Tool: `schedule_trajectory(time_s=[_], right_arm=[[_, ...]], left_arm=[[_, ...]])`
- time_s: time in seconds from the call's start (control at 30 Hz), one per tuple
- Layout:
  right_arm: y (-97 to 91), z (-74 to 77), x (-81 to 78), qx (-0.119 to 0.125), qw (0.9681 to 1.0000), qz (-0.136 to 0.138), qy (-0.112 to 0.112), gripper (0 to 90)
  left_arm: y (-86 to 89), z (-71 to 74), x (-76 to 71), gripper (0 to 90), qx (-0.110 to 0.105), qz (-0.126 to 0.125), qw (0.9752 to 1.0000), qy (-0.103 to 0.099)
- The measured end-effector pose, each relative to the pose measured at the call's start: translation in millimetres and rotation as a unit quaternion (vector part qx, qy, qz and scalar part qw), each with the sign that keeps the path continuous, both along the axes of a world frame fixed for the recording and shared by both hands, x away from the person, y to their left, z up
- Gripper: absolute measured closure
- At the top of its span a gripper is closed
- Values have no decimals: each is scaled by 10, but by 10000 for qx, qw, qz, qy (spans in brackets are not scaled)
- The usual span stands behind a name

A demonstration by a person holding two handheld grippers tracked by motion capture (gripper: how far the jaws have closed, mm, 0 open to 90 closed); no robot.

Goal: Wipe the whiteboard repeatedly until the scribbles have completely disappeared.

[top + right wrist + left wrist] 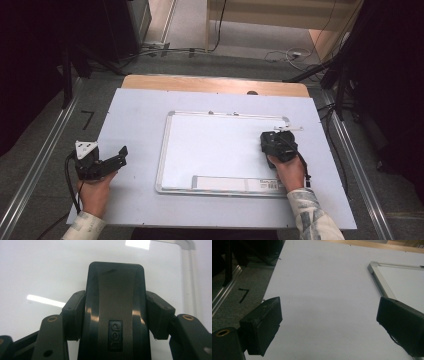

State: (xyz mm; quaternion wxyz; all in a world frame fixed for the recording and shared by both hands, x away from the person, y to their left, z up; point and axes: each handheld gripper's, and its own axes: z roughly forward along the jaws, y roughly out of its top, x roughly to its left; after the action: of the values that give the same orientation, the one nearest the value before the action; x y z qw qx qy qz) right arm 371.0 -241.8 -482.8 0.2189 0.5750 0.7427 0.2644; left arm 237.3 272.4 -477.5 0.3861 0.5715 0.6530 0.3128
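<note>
Two grippers, one black eraser at the whiteboard's far right.
Right gripper (115, 315) clamps the eraser (115, 302) over the whiteboard (210, 145), near its far right corner; left gripper (112, 159), jaws wide apart and holding nothing, rests on the white table sheet (324, 290) left of the board.

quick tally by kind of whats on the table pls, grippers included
whiteboard: 1
board eraser, black, clamped in the right gripper: 1
grippers: 2, the right one and the left gripper, open over the table
total: 4
</note>
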Motion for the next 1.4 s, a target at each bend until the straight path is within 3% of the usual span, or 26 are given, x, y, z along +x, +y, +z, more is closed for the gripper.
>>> schedule_trajectory(time_s=[0.33, 0.67, 0.8, 0.97, 1.4], right_arm=[[-327, 5, 81, 56, 9990, -445, -5, 374], [-291, -5, 253, 44, 9979, -639, -104, 373], [-232, -5, 308, 34, 9980, -617, -118, 373], [-75, -4, 327, 0, 9992, -381, -121, 374], [337, -7, 223, -76, 9997, 217, -118, 375]], left_arm=[[8, -6, 3, 69, -7, 1, 10000, 28], [-13, -10, 18, 69, 15, -16, 10000, 33], [-12, -19, 31, 69, 21, -19, 10000, 48], [-9, -13, 25, 69, 18, -25, 10000, 50], [0, -9, 18, 69, 4, -25, 10000, 25]])
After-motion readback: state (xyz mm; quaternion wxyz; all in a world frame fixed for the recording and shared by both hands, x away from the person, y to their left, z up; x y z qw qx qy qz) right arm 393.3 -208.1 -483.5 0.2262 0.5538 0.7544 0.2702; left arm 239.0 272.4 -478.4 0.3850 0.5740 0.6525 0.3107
